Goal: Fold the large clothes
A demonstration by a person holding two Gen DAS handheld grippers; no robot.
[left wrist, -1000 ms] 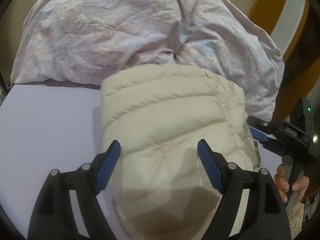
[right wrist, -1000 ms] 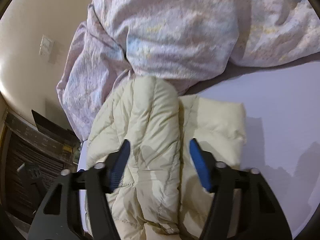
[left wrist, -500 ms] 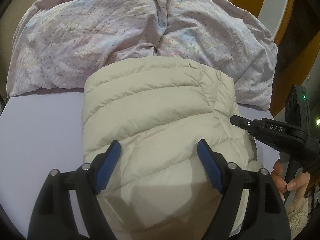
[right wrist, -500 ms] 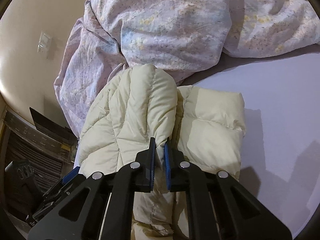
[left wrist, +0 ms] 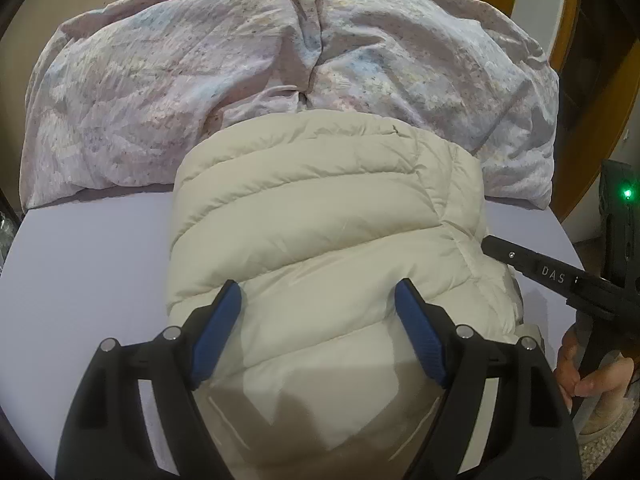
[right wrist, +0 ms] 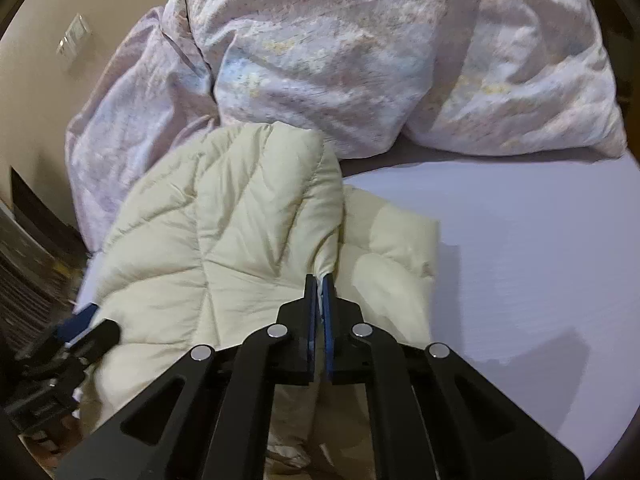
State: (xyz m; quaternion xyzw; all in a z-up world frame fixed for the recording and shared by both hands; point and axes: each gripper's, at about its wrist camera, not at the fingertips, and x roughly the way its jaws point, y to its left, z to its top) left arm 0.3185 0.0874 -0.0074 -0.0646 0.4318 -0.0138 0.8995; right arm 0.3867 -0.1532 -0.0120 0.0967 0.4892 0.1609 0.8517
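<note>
Since a second ago the right claw (right wrist: 319, 280) has pinched shut on the cream puffer jacket (left wrist: 320, 232) lying on the bed (left wrist: 80, 264), while the left claw (left wrist: 318, 312) hovers wide above it; slippery padding may slide free when lifted.

A bed covered by a smooth pale lilac fitted sheet (left wrist: 92, 264) carries everything here. At its far side lies a crumpled, bulky duvet in a pastel pink-and-blue mottled cotton cover (left wrist: 248, 64), heaped up against the beige wall and spreading across the whole width of the bed. In front of it, on the sheet, lies a cream quilted puffer jacket (left wrist: 320, 216) with horizontal stitched channels; its far edge touches the duvet. In the right wrist view the jacket's upper layer stands raised above a flatter quilted part lying on the sheet (right wrist: 520, 272).
</note>
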